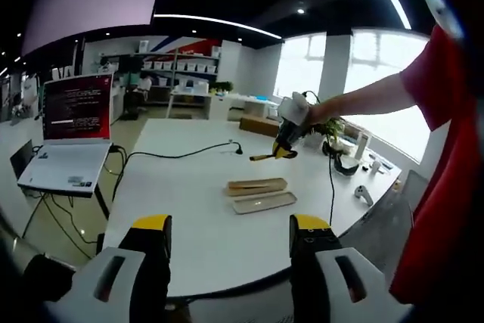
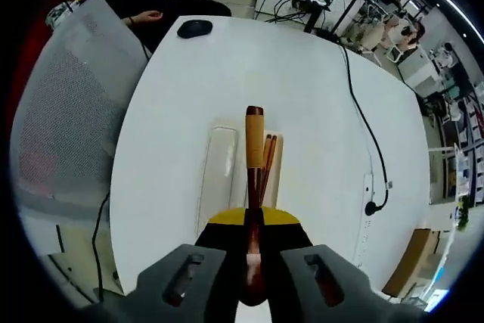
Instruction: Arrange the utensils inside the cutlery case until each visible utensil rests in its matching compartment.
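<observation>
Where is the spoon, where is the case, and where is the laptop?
spoon (image 2: 255, 138): right gripper view, on its tan wooden handle, held by the right hand-held gripper.
cutlery case (image 1: 259, 185): left gripper view, on its wooden top.
laptop (image 1: 78, 106): left gripper view, on its lit screen.

Lower part of the left gripper view: the left gripper (image 1: 231, 236) has two black jaws capped with yellow tips, rising from pale grey housings, each with a dark slot. Right edge of the same view: a person's red short sleeve (image 1: 442, 81), loose, with a bare arm. Bottom of the right gripper view: the right gripper (image 2: 254, 243) has grey slotted housings, black jaws and a yellow tip.
</observation>
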Action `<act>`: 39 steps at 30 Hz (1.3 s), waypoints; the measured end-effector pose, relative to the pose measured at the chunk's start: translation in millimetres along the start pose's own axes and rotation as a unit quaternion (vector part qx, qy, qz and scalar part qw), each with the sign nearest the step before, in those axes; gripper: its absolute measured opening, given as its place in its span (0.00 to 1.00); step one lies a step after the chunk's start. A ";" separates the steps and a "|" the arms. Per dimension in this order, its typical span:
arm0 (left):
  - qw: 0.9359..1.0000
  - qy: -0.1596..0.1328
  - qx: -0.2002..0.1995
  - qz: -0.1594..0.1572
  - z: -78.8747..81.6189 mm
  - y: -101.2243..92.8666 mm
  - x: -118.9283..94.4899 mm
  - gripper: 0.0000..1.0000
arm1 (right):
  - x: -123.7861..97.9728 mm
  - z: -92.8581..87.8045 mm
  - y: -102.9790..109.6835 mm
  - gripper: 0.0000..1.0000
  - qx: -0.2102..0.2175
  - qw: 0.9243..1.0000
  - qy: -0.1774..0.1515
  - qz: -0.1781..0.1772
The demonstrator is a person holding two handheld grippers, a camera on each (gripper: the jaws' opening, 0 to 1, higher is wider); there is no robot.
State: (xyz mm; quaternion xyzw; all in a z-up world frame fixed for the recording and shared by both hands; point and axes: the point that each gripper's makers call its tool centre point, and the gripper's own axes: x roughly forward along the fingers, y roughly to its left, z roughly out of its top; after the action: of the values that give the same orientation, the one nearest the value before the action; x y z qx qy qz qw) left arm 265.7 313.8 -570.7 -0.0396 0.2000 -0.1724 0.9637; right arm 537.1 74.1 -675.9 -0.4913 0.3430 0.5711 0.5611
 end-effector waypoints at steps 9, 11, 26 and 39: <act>1.000 0.006 -0.006 0.008 -7.9 5.6 2.8 0.76 | 0.8 -2.4 -8.8 0.01 0.012 1.000 -0.004 -0.001; 1.000 0.006 -0.004 0.009 -7.2 4.5 3.6 0.77 | 1.3 -3.6 -12.6 0.01 0.015 1.000 -0.003 -0.001; 1.000 0.004 0.020 0.006 -3.0 2.0 8.6 0.81 | 4.5 3.7 -45.4 0.01 0.038 0.999 -0.016 0.005; 1.000 0.002 -0.011 0.016 1.1 4.2 9.8 0.95 | 36.2 -2.7 -57.9 0.01 0.048 0.999 -0.021 0.005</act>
State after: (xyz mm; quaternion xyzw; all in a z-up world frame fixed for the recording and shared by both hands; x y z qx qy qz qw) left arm 275.9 314.3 -573.9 -0.0462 0.2044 -0.1547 0.9655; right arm 598.3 90.3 -701.7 -0.4497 0.3606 0.5669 0.5885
